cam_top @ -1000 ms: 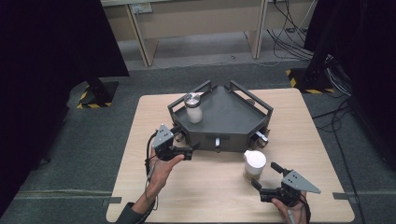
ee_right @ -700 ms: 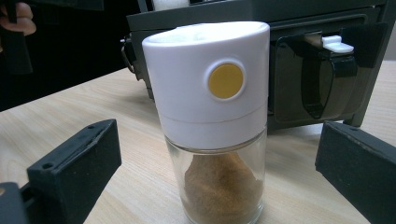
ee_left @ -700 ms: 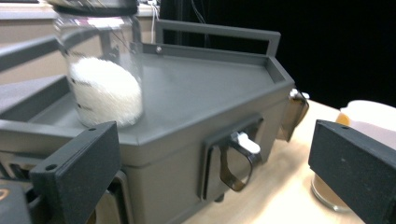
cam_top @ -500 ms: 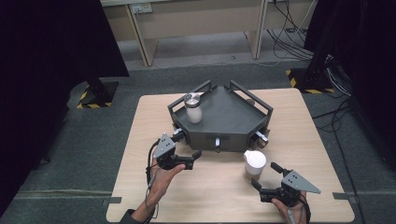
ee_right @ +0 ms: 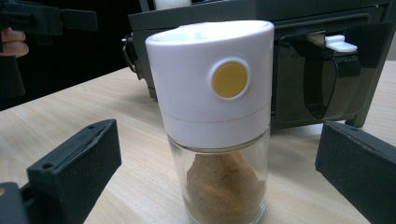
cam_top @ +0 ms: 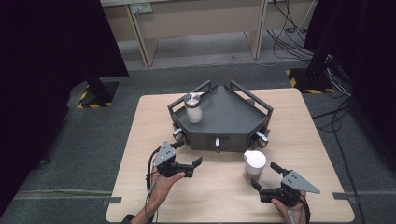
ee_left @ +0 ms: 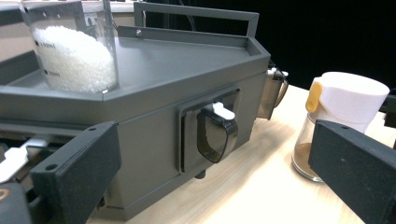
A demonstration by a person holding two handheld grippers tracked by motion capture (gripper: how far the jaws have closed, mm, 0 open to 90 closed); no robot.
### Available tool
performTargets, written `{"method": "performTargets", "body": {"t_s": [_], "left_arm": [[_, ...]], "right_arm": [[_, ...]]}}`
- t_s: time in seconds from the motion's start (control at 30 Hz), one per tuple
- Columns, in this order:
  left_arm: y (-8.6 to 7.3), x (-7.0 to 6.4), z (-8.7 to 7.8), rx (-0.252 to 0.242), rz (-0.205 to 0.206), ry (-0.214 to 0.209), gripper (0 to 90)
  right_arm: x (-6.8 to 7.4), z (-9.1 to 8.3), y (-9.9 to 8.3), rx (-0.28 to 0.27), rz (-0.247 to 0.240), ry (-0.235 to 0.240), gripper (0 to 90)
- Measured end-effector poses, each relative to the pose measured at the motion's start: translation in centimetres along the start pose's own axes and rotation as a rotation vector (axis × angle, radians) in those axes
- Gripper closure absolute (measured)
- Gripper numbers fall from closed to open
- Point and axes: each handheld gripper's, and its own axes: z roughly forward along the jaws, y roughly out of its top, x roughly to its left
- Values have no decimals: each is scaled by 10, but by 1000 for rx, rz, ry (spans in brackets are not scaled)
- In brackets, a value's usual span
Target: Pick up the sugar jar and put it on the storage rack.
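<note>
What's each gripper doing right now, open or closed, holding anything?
Left gripper: open, holding nothing.
Right gripper: open, jaws either side of the spice jar, not gripping it.

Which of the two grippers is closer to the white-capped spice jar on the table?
The right gripper. Its open jaws sit just on the person's side of the spice jar, not touching it. The left gripper is open too, farther off to the jar's left, before the grey tray.
</note>
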Motion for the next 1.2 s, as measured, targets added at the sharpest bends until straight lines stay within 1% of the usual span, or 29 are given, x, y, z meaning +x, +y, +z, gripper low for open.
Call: {"method": "performTargets", "body": {"t_s": [0.37, 0.57, 0.77, 0.9, 1.2], "left_arm": [[-12, -6, -2, 2, 9, -16, 19], [-24, -6, -8, 7, -11, -18, 19], [-30, -7, -13, 2, -23, -21, 19], [-33, -10, -15, 9, -19, -26, 19], [-41, -17, -17, 19, -6, -18, 20]], "right_arm": [[0, 0, 0, 0, 0, 0, 6], [1, -1, -1, 0, 1, -7, 6], [2, -3, -1, 0, 0, -11, 6], [2, -3, -1, -3, 1, -12, 6], [2, -4, -1, -2, 1, -12, 6]]}}
